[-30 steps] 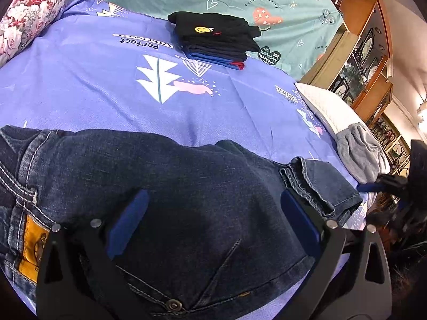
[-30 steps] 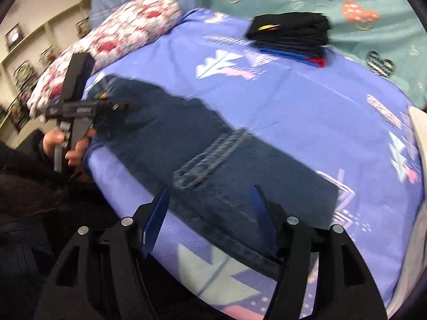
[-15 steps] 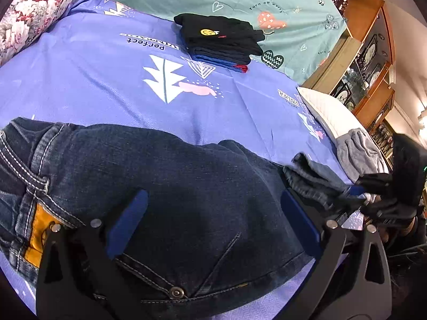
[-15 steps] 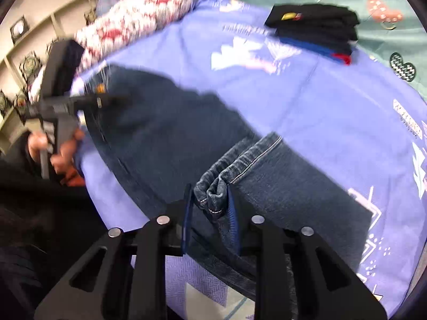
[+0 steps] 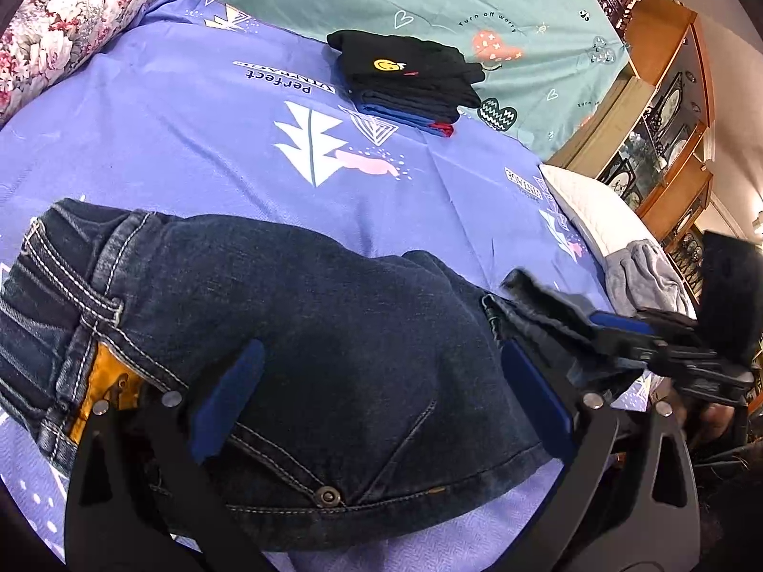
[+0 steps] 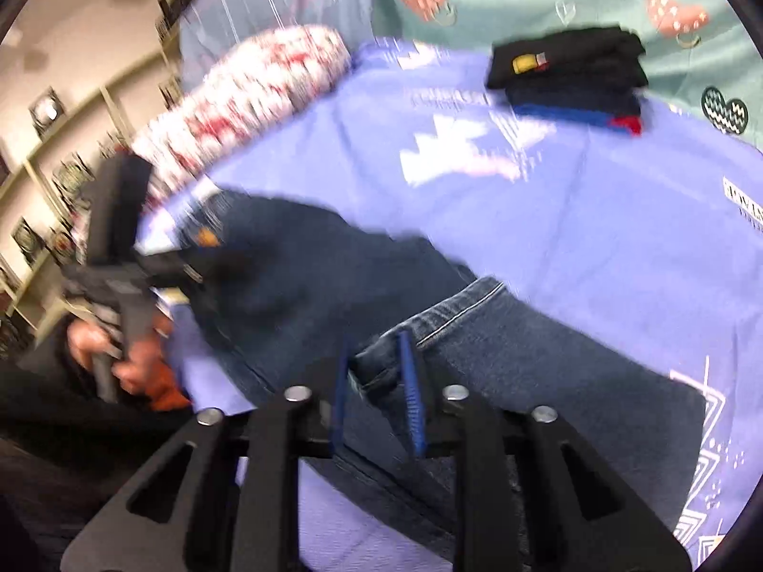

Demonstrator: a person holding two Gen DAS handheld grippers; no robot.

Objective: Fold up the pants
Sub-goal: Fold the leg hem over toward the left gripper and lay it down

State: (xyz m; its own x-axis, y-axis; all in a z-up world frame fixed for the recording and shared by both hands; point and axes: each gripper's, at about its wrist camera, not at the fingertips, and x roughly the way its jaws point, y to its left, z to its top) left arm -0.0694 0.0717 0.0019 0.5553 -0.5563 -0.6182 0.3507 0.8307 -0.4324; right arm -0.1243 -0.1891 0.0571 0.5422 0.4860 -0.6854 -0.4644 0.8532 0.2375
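Observation:
Dark blue jeans (image 5: 334, 333) lie across a purple bedsheet (image 5: 190, 143), waistband and orange label to the left. My left gripper (image 5: 381, 391) hovers open over the seat of the jeans, blue pads wide apart. In the right wrist view it shows by the waistband (image 6: 143, 262), held by a hand. My right gripper (image 6: 376, 376) has the leg hem (image 6: 448, 314) bunched between its pads, and its jaws are closing on it. It appears at the right edge of the left wrist view (image 5: 615, 324), holding the hem up off the sheet.
A stack of folded dark clothes (image 5: 405, 81) sits at the far side of the bed. A floral pillow (image 5: 62, 14) lies at the far left. A white pillow with a grey garment (image 5: 639, 271) is at the right, and wooden cabinets (image 5: 667, 109) stand beyond.
My right gripper went from open above the leg to pinching the hem, then lifted it and carried it toward the waistband. The left gripper stayed open over the seat.

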